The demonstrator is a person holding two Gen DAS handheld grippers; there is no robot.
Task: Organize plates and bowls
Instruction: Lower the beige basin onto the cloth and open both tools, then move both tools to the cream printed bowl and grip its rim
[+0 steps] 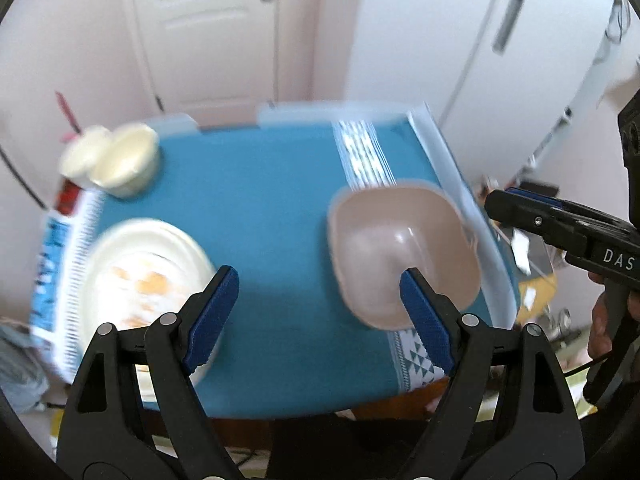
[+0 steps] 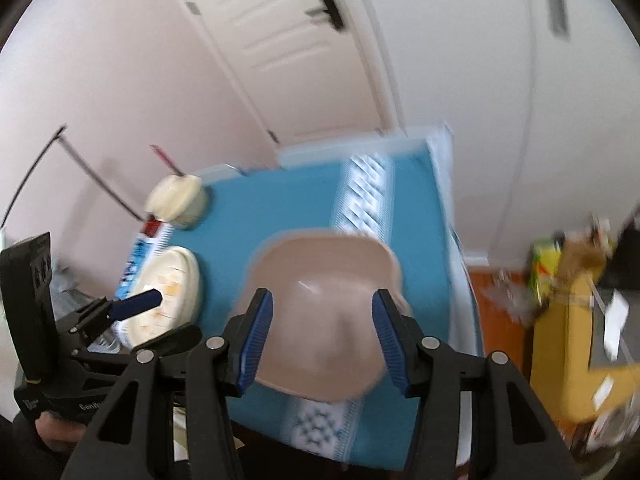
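Fingers of the left gripper (image 1: 316,300) stand wide apart with nothing between them, above the teal tablecloth (image 1: 260,208). Fingers of the right gripper (image 2: 322,328) stand partly apart; the pink bowl (image 2: 320,304) shows between them, but blur prevents telling whether the pads press on it or it rests on the cloth below. In the left wrist view, the pink bowl (image 1: 400,248) lies at 3 o'clock on the table, near the right edge. A cream plate (image 1: 140,276) with orange marks lies at 9 o'clock. Two cream cups (image 1: 112,160), touching each other, stand at 10 o'clock near the far left corner.
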